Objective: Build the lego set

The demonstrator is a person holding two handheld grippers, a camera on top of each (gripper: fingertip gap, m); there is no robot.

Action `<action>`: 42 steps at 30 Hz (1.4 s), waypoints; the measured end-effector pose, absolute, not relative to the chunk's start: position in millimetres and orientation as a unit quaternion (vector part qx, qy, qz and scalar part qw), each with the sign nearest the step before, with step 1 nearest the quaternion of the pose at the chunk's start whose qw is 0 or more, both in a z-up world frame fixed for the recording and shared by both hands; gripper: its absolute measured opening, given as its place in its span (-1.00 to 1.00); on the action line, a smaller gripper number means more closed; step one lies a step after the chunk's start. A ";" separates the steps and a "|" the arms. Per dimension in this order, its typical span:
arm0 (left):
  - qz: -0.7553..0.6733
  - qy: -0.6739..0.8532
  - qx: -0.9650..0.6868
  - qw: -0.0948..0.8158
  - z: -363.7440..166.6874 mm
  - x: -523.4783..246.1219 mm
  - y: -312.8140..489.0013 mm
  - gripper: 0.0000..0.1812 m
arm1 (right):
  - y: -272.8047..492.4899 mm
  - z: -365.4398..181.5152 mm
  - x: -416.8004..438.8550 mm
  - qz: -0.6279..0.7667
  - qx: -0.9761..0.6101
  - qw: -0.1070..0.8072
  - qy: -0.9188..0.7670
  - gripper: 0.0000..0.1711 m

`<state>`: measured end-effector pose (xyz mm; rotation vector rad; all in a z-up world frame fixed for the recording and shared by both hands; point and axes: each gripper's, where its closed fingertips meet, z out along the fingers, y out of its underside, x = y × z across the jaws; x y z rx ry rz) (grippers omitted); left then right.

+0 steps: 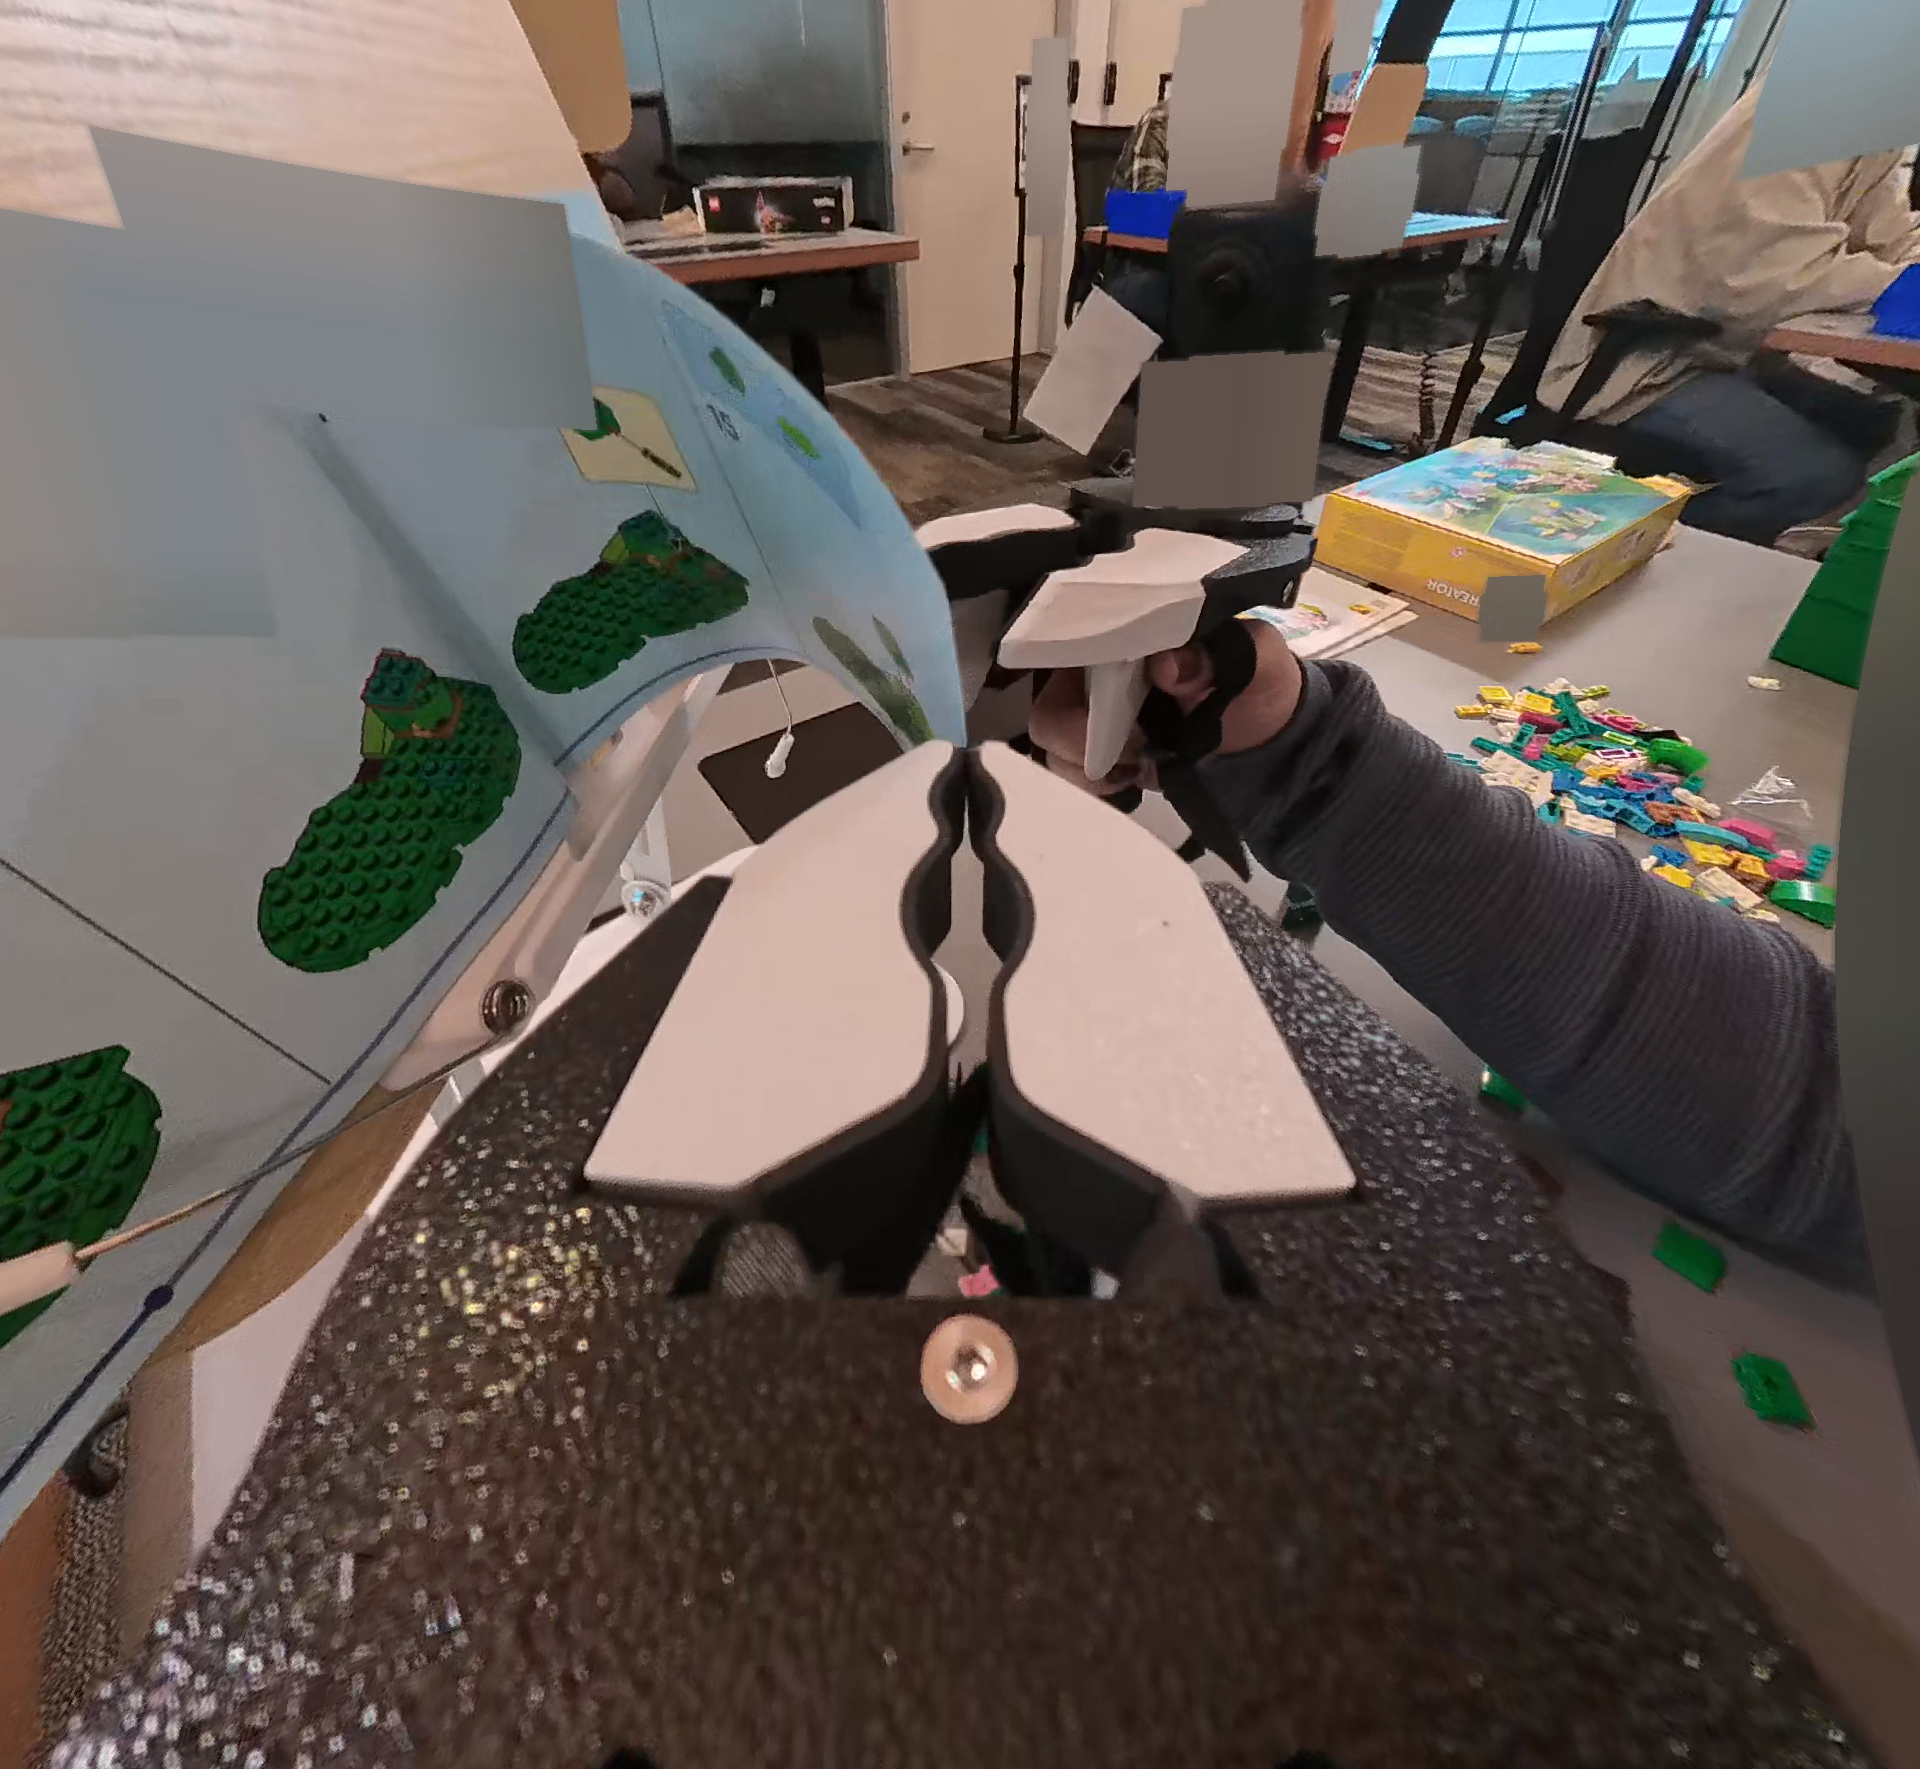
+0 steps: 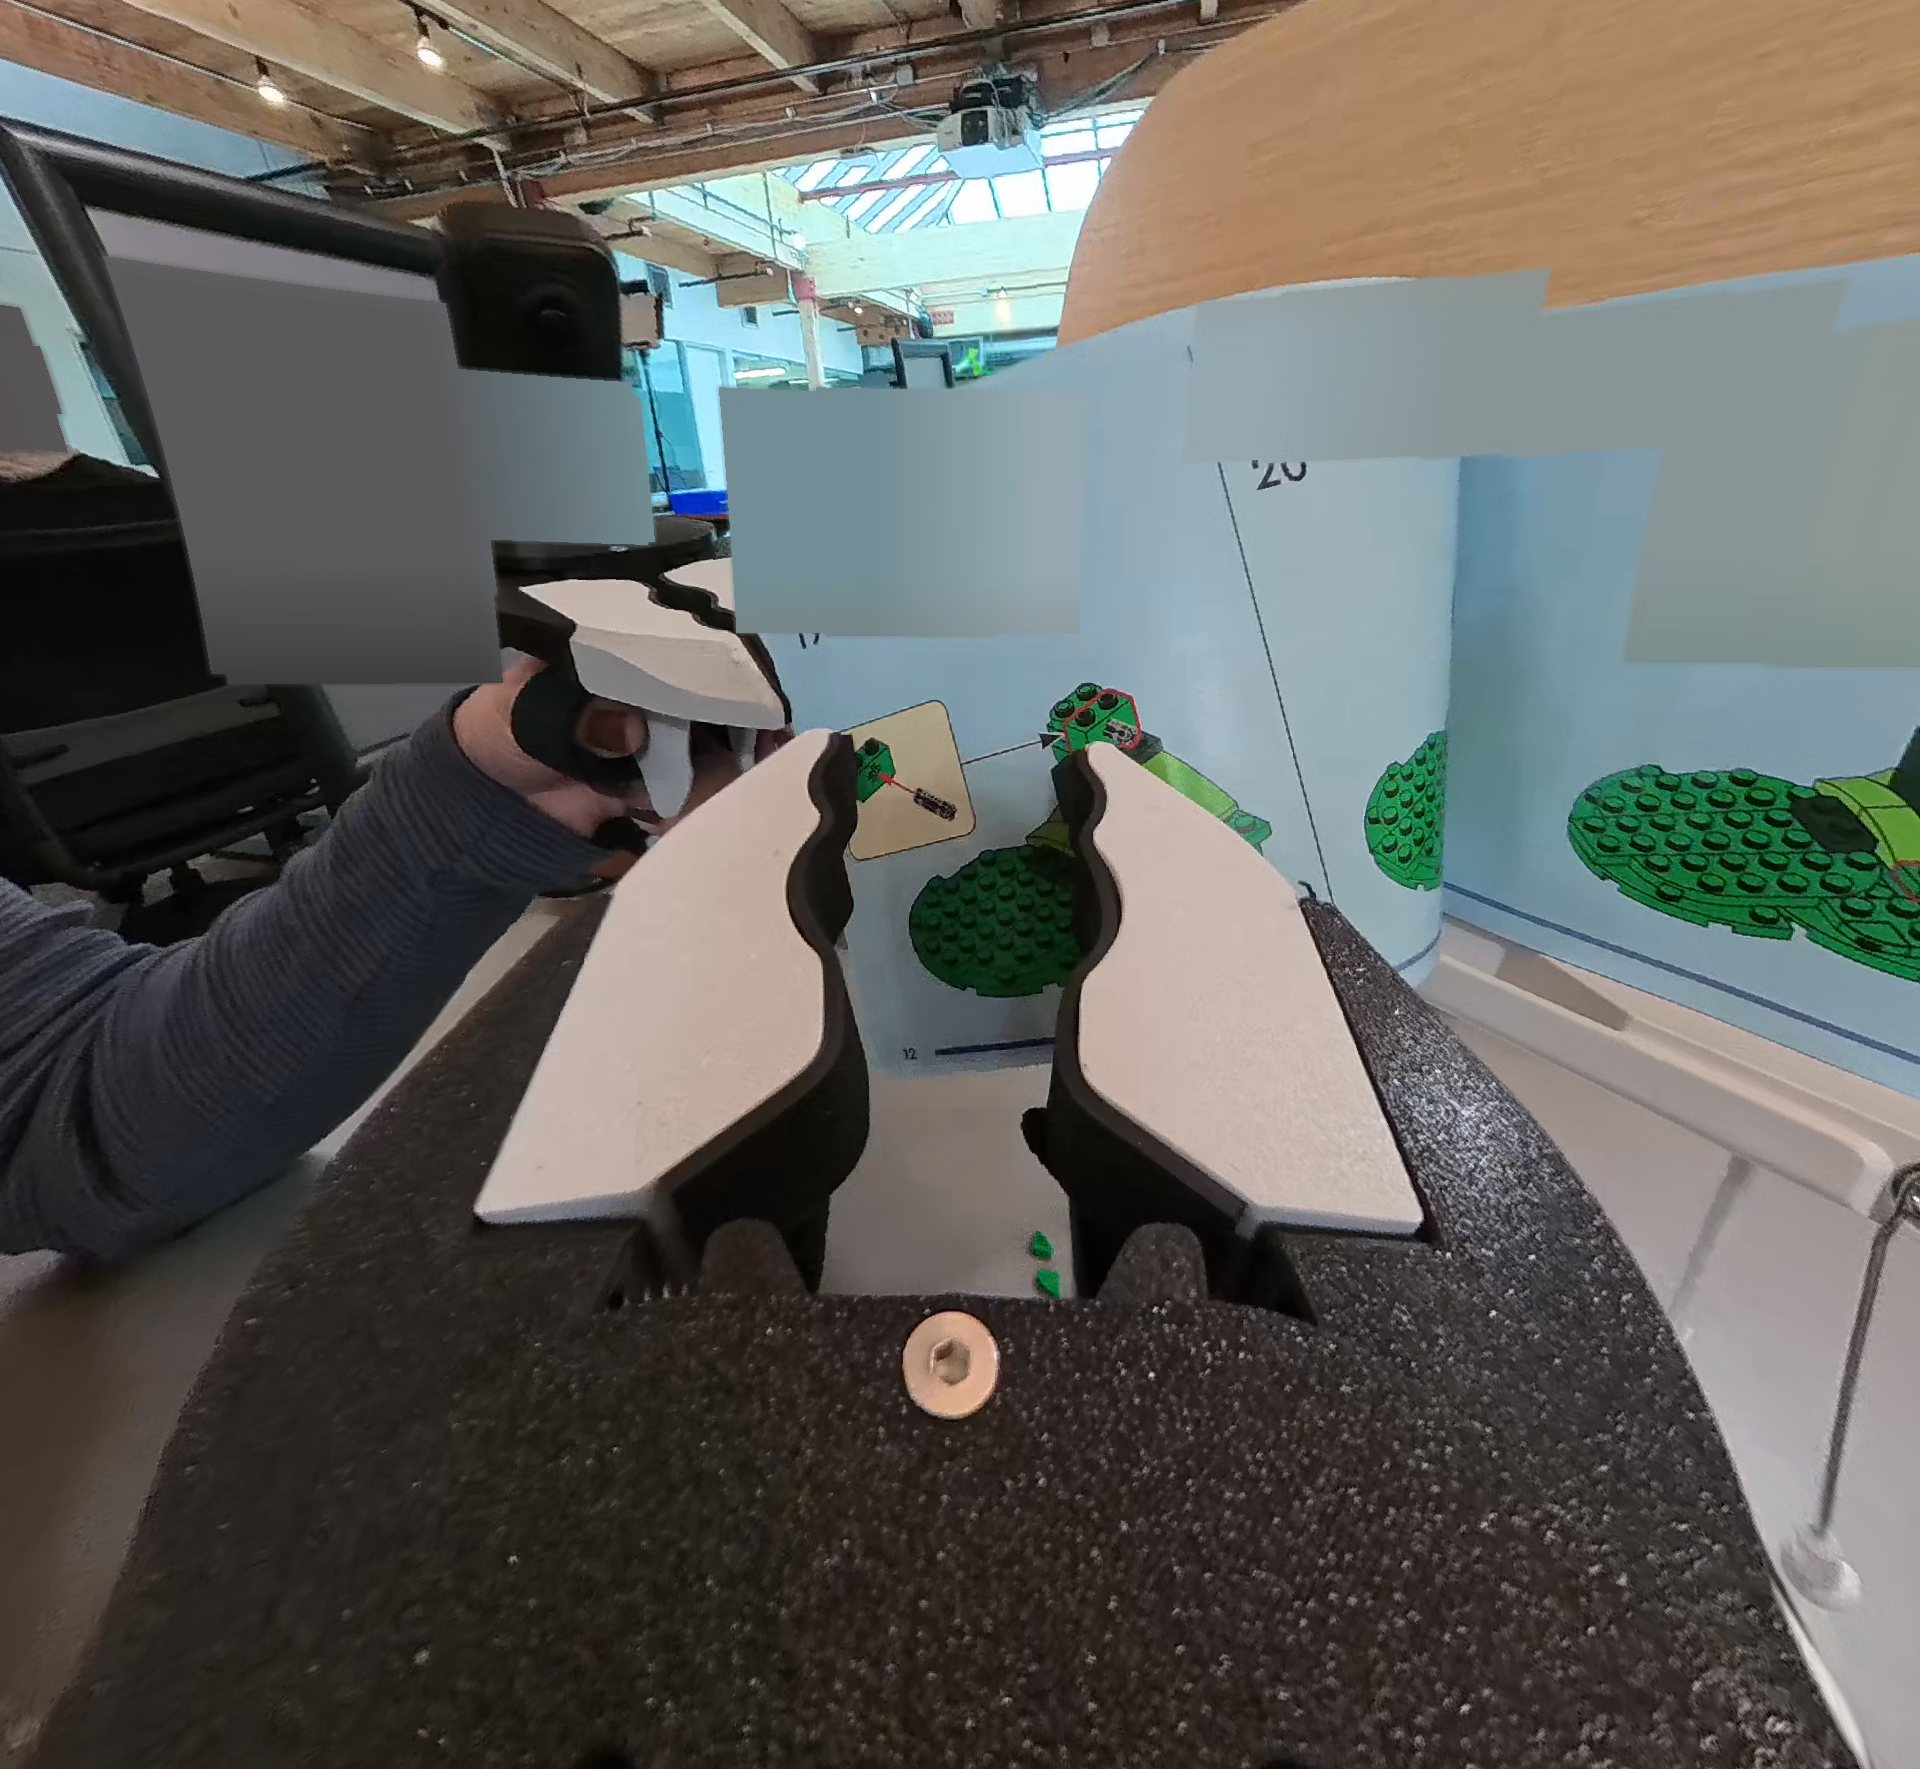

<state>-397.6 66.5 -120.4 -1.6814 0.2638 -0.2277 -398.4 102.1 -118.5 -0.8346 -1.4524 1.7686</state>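
Page-turning, by the look of it, not building. Left gripper point(image 1: 966, 763) with jaws pressed together at the tips, right at the lower corner of a curled page of the manual point(image 1: 436, 576); whether the paper is pinched, cannot tell. Right gripper point(image 2: 956, 763) with jaws apart, empty, aimed at the open spread just ahead. Loose bricks point(image 1: 1621, 784) heaped well off to the right of the left jaws, box point(image 1: 1496, 524) beyond them; a few green bits point(image 2: 1042, 1262) below the right jaws. Next, probably: settle the page flat, read the step, then reach for bricks. Stand's lip point(image 2: 1662, 1033) close on the right; free table toward the bricks.
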 end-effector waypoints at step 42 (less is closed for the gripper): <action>-0.067 0.106 -0.733 0.668 -114.4 -399.6 73.7 -1.00 | 113.4 -92.8 -380.8 0.448 -0.311 0.566 -0.619 0.19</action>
